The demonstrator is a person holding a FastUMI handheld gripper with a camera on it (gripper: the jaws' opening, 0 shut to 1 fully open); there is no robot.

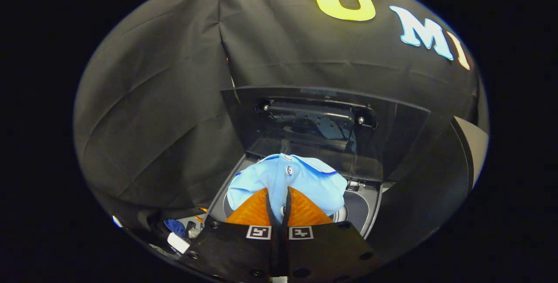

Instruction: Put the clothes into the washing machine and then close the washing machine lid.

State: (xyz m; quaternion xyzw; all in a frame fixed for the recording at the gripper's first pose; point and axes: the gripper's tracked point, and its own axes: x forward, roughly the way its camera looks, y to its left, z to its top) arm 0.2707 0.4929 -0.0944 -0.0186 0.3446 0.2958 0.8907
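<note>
Blue shirt (287, 178), pinched in the hand-held gripper (278, 196), hides most of the washing machine (368, 213) opening.

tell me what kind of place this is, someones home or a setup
Most likely a staged recording booth, not a home laundry room. Black cloth wall hangs right behind a top-loading washing machine with its lid raised. The gripper is shut on a light blue shirt over the opening.
</note>
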